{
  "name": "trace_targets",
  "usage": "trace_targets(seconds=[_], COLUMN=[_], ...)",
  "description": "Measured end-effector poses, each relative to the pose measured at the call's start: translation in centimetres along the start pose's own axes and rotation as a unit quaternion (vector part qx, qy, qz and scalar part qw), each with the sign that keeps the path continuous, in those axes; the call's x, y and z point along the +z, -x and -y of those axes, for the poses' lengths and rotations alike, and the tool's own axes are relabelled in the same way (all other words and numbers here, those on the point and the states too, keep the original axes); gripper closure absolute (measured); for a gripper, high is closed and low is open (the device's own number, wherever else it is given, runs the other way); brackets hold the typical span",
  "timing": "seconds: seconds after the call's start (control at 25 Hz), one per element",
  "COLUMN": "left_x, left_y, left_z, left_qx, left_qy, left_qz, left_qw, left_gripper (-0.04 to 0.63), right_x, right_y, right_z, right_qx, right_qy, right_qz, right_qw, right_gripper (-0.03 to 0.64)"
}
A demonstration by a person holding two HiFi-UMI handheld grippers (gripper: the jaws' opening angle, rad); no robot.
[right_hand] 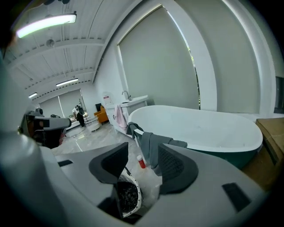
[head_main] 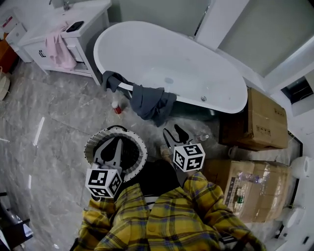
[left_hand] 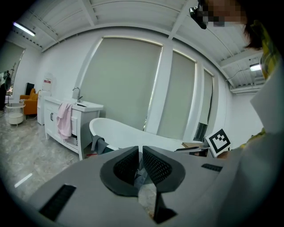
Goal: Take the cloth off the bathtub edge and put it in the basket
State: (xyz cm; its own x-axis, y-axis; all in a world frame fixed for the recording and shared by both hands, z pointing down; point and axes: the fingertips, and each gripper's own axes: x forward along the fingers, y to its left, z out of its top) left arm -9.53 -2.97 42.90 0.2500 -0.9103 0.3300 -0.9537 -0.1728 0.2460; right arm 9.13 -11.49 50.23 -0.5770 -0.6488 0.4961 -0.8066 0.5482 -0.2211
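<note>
The dark grey cloth (head_main: 152,102) hangs over the near rim of the white bathtub (head_main: 196,68), untouched: the pickup is not yet begun. The right tool (head_main: 172,130), jaws spread and empty, must reach out and pinch it; the left tool (head_main: 117,143), pressed together, hovers above the basket (head_main: 141,143). Grey marble floor (head_main: 54,122); cardboard boxes (head_main: 260,117) right, a vanity (head_main: 91,12) far left.

open floor (head_main: 68,117) lay between the basket (head_main: 139,142) and the bathtub (head_main: 147,49). a small red bottle (head_main: 117,107) stood on it just beside the hanging cloth (head_main: 153,104). cardboard boxes (head_main: 260,122) closed off the right side, near the tub's end.
</note>
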Motion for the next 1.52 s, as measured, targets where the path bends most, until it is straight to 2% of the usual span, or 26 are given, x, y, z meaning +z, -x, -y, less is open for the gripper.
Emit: trace_targets(seconds=[0.2, 0.36, 0.68, 0.92, 1.16, 1.32, 1.52], left_x=[0.6, 0.5, 0.0, -0.7, -1.6, -2.0, -2.7], left_y=[-4.1, -7.0, -11.7, -13.2, -13.7, -13.6, -13.2], left_z=[-0.1, -0.6, -0.8, -1.5, -2.5, -3.1, -3.5], left_qx=[0.032, 0.068, 0.127, 0.177, 0.209, 0.227, 0.241], left_qy=[0.044, 0.063, 0.079, 0.095, 0.127, 0.134, 0.139], left_qz=[0.009, 0.002, -0.016, -0.025, -0.029, -0.035, -0.044], left_qw=[0.9985, 0.9957, 0.9886, 0.9793, 0.9692, 0.9640, 0.9594], left_gripper=[0.555, 0.555, 0.554, 0.555, 0.554, 0.554, 0.554], right_x=[0.4, 0.4, 0.6, -0.5, -1.6, -2.2, -3.1], right_y=[-4.7, -9.0, -17.5, -22.6, -26.5, -28.4, -30.1], right_z=[3.6, 6.6, 10.2, 11.2, 10.9, 10.1, 8.9], right_qx=[0.043, 0.080, 0.160, 0.218, 0.259, 0.292, 0.332], right_qy=[0.019, 0.051, 0.125, 0.168, 0.214, 0.237, 0.269], right_qz=[-0.031, -0.064, -0.126, -0.173, -0.216, -0.244, -0.281], right_qw=[0.998, 0.993, 0.971, 0.946, 0.917, 0.894, 0.859], right_gripper=[0.408, 0.402, 0.364, 0.356, 0.351, 0.345, 0.342])
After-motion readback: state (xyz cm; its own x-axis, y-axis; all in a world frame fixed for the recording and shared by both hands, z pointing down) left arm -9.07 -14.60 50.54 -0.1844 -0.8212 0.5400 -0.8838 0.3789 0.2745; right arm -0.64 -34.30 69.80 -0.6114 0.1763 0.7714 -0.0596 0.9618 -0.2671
